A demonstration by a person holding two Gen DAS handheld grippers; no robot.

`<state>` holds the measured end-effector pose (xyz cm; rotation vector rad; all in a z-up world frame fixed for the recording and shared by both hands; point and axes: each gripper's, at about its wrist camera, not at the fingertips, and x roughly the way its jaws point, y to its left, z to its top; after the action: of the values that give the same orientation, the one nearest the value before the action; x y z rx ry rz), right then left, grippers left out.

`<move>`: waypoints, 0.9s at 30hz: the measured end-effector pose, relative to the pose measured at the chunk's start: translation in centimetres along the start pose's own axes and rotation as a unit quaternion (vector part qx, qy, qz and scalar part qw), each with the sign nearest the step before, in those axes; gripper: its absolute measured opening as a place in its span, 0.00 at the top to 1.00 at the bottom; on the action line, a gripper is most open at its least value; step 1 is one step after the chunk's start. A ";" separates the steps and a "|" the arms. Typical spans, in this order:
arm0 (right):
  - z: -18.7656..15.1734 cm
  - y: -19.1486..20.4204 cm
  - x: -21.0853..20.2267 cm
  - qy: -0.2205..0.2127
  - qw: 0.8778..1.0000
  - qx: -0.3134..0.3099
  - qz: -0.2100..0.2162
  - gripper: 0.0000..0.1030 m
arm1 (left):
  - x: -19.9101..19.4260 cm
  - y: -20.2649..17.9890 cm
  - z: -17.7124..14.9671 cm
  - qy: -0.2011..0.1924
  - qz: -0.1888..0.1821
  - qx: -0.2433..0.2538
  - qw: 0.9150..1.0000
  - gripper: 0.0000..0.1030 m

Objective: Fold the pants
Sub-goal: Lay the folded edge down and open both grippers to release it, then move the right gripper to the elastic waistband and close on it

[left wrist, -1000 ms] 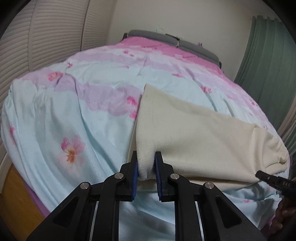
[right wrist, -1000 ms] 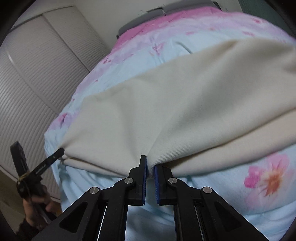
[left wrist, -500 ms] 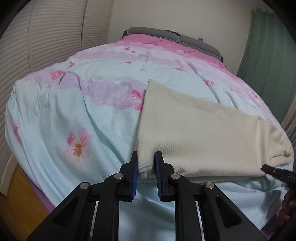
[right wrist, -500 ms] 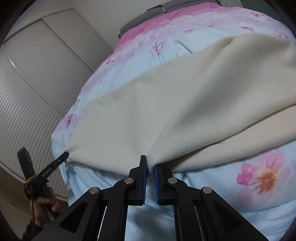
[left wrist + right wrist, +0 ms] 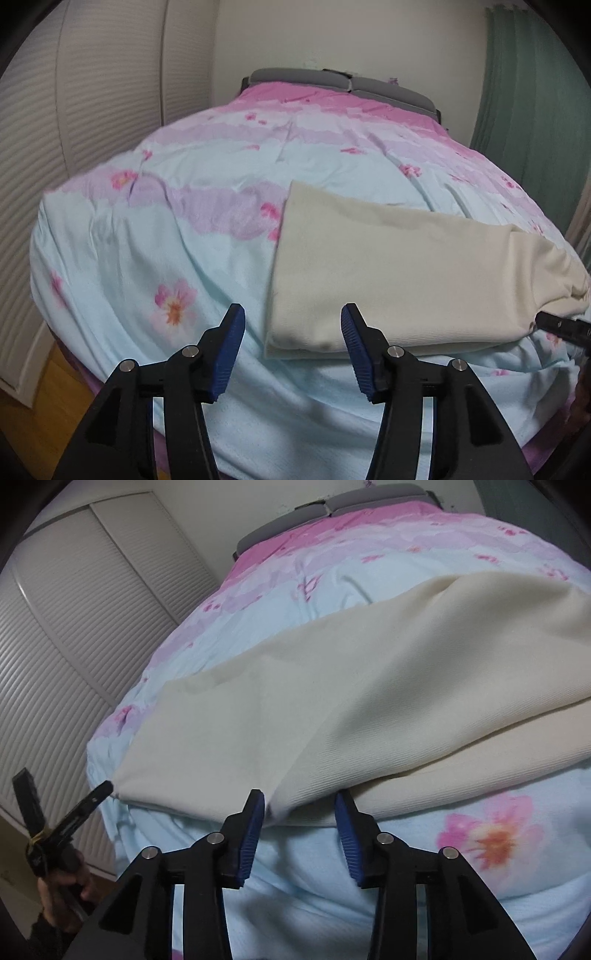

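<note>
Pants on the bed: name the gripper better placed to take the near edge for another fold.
Probably right gripper: its open jaws straddle the pants' near edge; left gripper has only a corner.

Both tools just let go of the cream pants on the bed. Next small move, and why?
Probably back both tools off the cloth. The left tool and right tool have just been opening; their blue pads stand apart, gripping nothing. The cream ribbed-knit pants lie folded in flat layers on the floral pale-blue and pink bedspread, near edge between the jaws, so retreating avoids snagging it.
</note>
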<state>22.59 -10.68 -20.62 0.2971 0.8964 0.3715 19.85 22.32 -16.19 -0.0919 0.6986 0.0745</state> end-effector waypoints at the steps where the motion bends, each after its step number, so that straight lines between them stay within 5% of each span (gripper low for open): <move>1: 0.0 -0.2 -0.6 -0.004 1.000 0.003 -0.003 0.60 | -0.4 -0.6 0.3 -0.004 0.000 0.010 1.000 0.48; 6: 0.7 -2.7 -4.0 -0.030 0.998 0.042 -0.032 0.60 | -1.2 -4.8 2.9 -0.026 -0.020 0.044 0.998 0.46; 18: 4.7 -16.6 -15.3 -0.127 0.963 0.166 -0.171 0.60 | 3.9 -25.9 6.9 -0.015 -0.204 0.094 0.974 0.45; 27: 6.6 -28.0 -20.0 -0.164 0.932 0.216 -0.240 0.60 | 6.9 -38.3 7.3 -0.001 -0.234 0.122 0.965 0.45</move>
<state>21.79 -45.10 -14.04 0.5129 0.6831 -0.3317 33.54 -14.62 -12.80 -0.0174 0.6644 -0.4645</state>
